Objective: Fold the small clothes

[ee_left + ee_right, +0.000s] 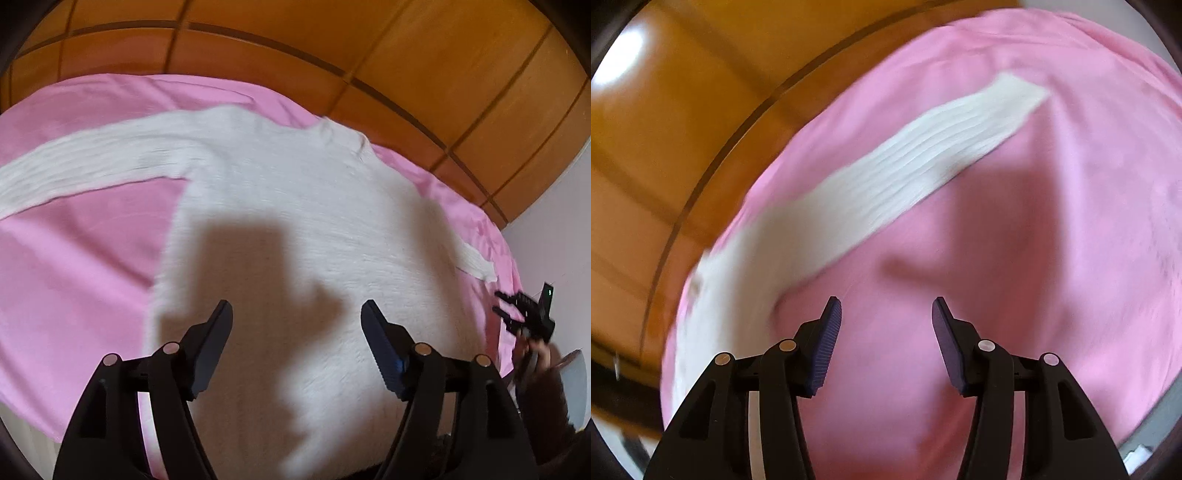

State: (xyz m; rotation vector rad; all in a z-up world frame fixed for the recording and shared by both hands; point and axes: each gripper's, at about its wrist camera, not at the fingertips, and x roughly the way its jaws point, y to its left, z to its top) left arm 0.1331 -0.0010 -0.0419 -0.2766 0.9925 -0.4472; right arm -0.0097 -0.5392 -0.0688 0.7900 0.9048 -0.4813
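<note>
Sweater (295,206): white, spread flat on pink sheet (74,258), frame centre.
Sleeve (886,162): runs diagonally, upper middle.
Left gripper (296,317): jaws apart, empty.
Right gripper (886,314): jaws apart, empty.

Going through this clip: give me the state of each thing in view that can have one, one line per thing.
White sweater: spread flat on the pink sheet, unfolded.
Sweater sleeves: both stretched out to the sides.
Pink sheet: laid over the bed, lightly creased.
Left hand-held gripper: open, empty, above the sweater's body.
Right hand-held gripper: open, empty, above bare sheet beside a sleeve.
</note>
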